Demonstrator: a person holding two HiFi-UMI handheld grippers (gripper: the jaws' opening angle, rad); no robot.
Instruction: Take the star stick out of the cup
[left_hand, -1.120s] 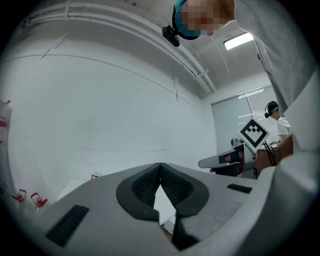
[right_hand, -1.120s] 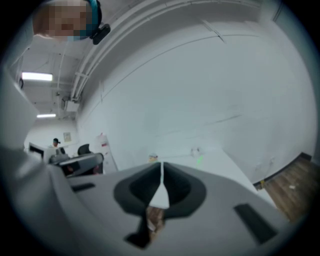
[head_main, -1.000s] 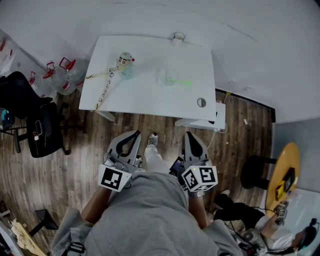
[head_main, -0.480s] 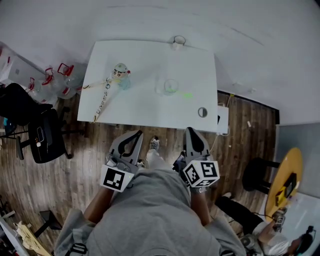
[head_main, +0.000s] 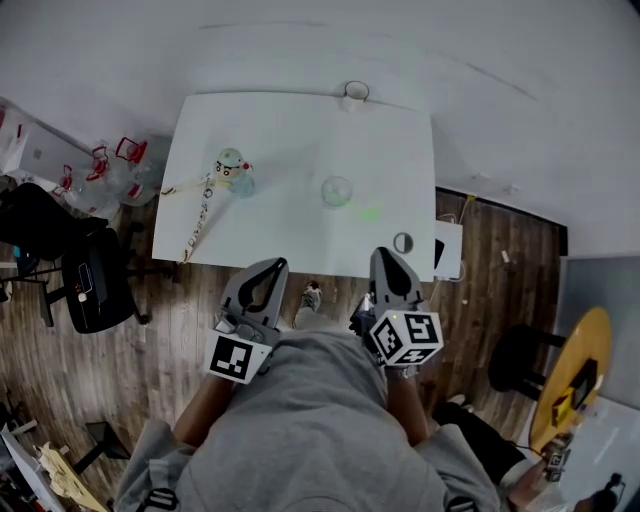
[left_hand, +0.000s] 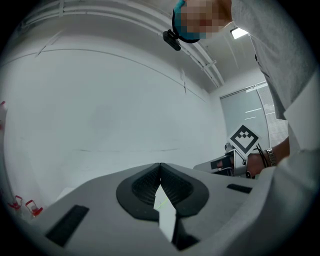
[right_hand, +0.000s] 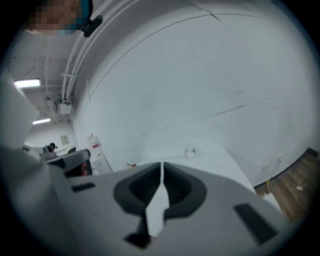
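I'm holding left gripper (head_main: 268, 268) and right gripper (head_main: 384, 256) pressed together, both empty, near the table (head_main: 270, 140) edge, well apart from the cup (head_main: 337, 190).

Overhead head view, gripper views toward table (head_main: 290, 130)

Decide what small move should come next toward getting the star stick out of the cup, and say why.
Probably bring the right claw forward over the table toward the clear cup, opening it on the way. Both the right claw and the left claw are shut on nothing and sit short of the table's near edge, well away from the cup.
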